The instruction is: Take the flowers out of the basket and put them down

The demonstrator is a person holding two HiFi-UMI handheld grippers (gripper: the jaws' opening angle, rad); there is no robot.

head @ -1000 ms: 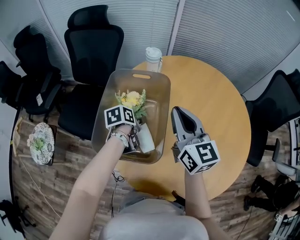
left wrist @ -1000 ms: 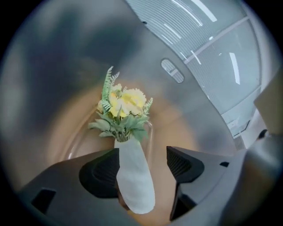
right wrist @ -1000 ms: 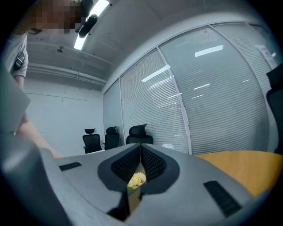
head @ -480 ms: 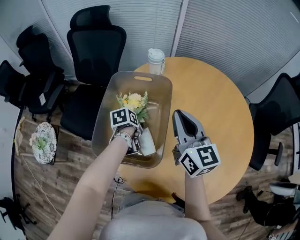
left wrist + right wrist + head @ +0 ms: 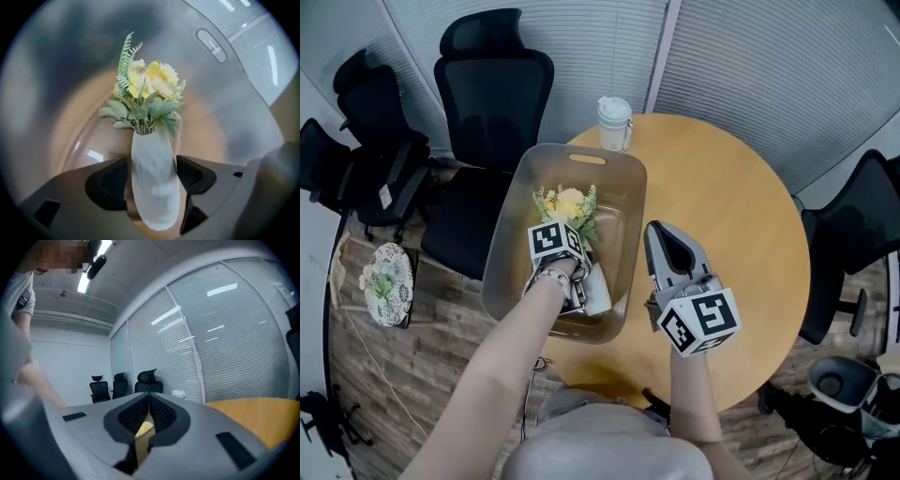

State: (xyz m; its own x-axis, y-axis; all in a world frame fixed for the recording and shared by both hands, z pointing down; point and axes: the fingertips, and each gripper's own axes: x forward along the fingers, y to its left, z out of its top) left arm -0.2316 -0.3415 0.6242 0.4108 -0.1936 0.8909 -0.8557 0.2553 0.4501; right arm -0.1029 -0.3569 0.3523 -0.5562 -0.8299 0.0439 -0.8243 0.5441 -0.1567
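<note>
The bunch of yellow and cream flowers with grey-green leaves lies flat in the translucent grey plastic basket. Its long axis runs along the basket, blooms toward the handle-slot end and the slim white vase toward the person. The left gripper reaches steeply down into the basket, its jaws spread wide either side of the vase without pressing on it. The right gripper hangs level over the round wooden worktop, jaws together and empty. Black office chairs, slatted blinds and a wood-plank floor surround it.
</note>
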